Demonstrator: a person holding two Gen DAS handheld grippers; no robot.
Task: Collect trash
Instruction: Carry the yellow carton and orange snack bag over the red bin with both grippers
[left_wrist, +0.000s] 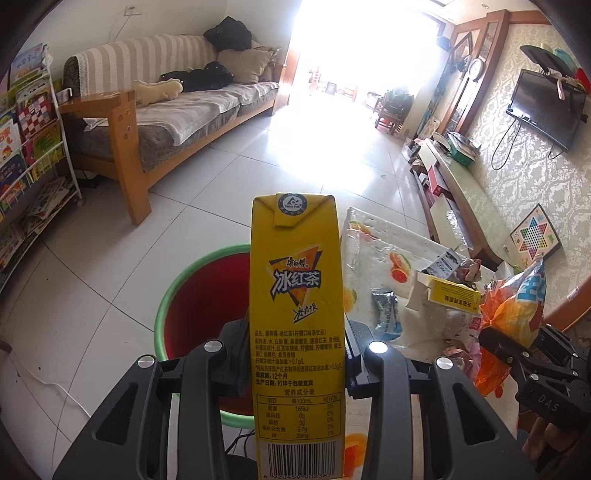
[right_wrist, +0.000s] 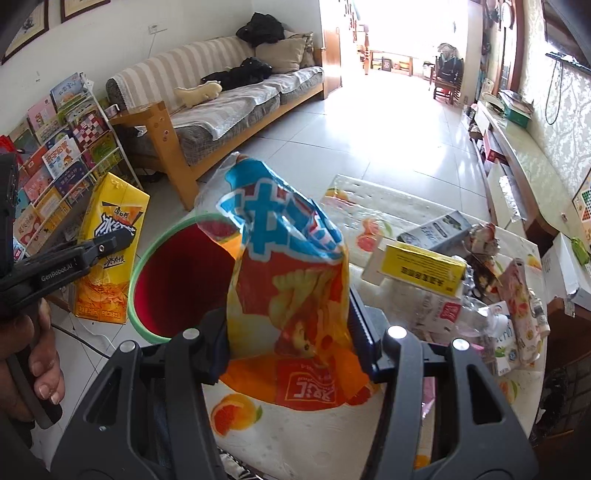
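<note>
The left claw (left_wrist: 293, 354) is squeezing a tall yellow drink box (left_wrist: 295, 295) that is standing up between its fingers, above the near rim of the red bin (left_wrist: 201, 295). The right claw (right_wrist: 290, 347) is pinching a floppy snack bag (right_wrist: 284, 258) over the table (right_wrist: 314, 439), just beside the bin. The bag could be slipping or catching the rim and missing. The box could be tipping out sideways.
</note>
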